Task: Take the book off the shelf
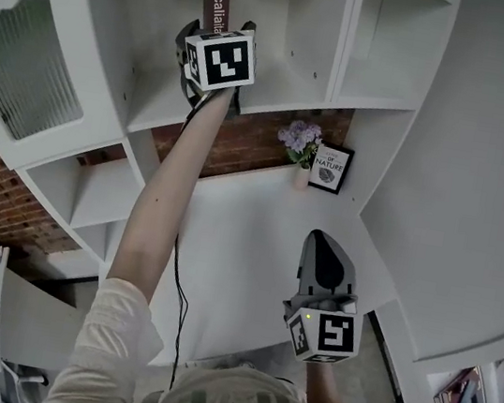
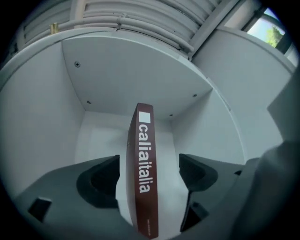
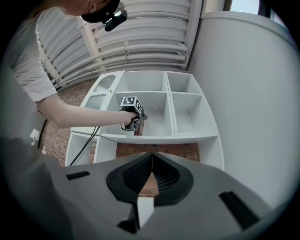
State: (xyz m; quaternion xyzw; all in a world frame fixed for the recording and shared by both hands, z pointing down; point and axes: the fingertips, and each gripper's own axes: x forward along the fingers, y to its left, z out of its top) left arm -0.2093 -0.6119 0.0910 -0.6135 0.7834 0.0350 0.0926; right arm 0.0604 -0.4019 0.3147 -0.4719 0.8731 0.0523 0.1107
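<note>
Now book [image 2: 144,140] upright on shelf [image 2: 140,70] between parted left gripper [image 2: 149,159] jaws.

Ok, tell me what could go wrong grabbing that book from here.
1. The book stands alone in its shelf compartment, nothing beside it; a bump from the open left tongs could topple it.
2. It sits nearer one jaw, so closing may shove it sideways first.
3. The right tongs are shut and far off, unable to steady it.

Left tongs [image 2: 149,177] agape, right tongs [image 3: 151,165] together.
</note>
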